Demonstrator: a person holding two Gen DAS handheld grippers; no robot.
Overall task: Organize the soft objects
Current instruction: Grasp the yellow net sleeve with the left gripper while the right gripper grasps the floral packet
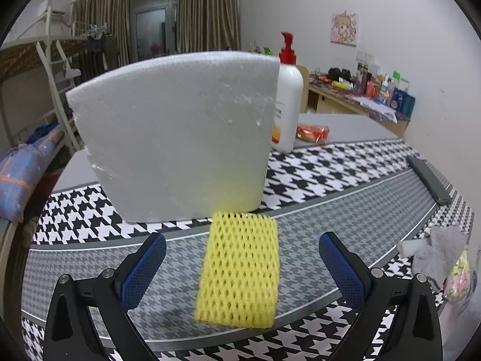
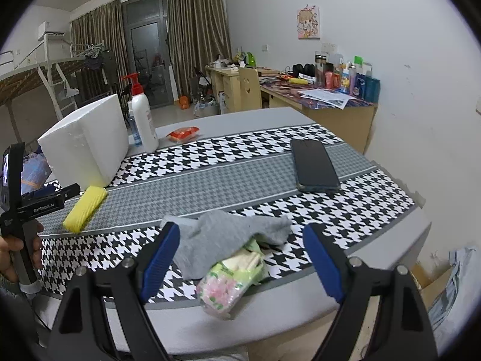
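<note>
A yellow foam net sleeve (image 1: 239,270) lies flat on the grey band of the tablecloth, between my left gripper's (image 1: 242,266) open blue fingers, untouched. It also shows in the right wrist view (image 2: 85,208). A white foam block (image 1: 177,138) stands upright just behind it; it also shows in the right wrist view (image 2: 85,144). My right gripper (image 2: 240,258) is open over a grey cloth (image 2: 222,237) that partly covers a flowered tissue pack (image 2: 225,285) near the table's front edge. The cloth and pack show at the right in the left wrist view (image 1: 439,255).
A white pump bottle (image 2: 144,120) and a red-orange packet (image 2: 183,134) stand behind the foam block. A black phone (image 2: 314,165) lies on the cloth at the right. The table's front edge (image 2: 270,325) is close. A cluttered desk (image 2: 330,99) stands behind.
</note>
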